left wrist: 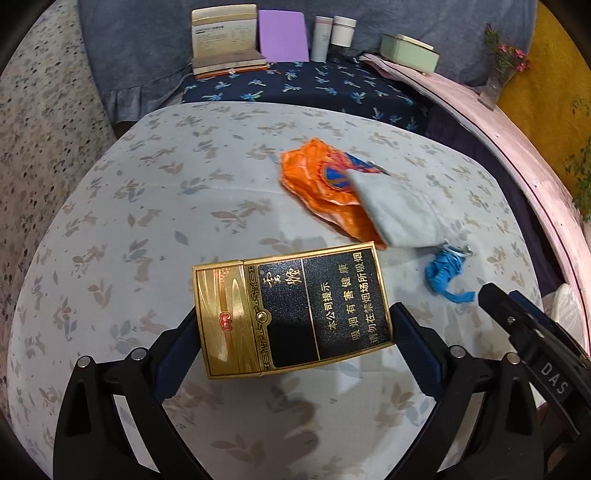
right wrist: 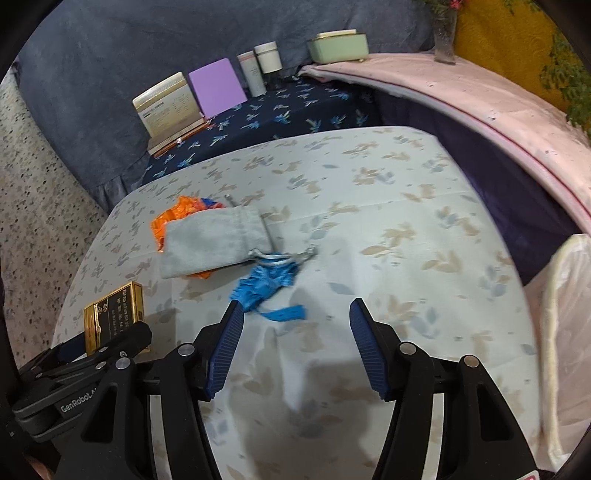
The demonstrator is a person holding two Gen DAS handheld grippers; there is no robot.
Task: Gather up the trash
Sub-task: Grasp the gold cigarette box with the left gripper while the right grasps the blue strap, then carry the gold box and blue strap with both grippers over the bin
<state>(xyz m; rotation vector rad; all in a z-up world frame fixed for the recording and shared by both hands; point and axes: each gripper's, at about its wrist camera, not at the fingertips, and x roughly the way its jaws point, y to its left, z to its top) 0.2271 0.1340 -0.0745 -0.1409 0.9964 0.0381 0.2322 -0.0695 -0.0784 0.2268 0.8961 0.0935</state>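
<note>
My left gripper (left wrist: 295, 317) is shut on a gold and black cigarette box (left wrist: 291, 310), holding it by its two sides just above the flowered tablecloth (left wrist: 147, 206). The same box (right wrist: 110, 321) shows at the lower left of the right wrist view. Beyond it lie an orange wrapper (left wrist: 314, 177), a grey cloth pouch (left wrist: 399, 214) resting partly on the wrapper, and a crumpled blue strip (left wrist: 443, 273). My right gripper (right wrist: 295, 306) is open with only cloth between its fingers. The blue strip (right wrist: 266, 284) lies just past its left fingertip.
A pale plastic bag (right wrist: 565, 332) hangs at the table's right edge. Behind the table, on a dark blue cloth, stand a book (left wrist: 225, 37), a purple box (left wrist: 282, 35), two cylinders (left wrist: 334, 37) and a green tin (left wrist: 408, 51). A vase (left wrist: 502, 74) stands on the pink ledge.
</note>
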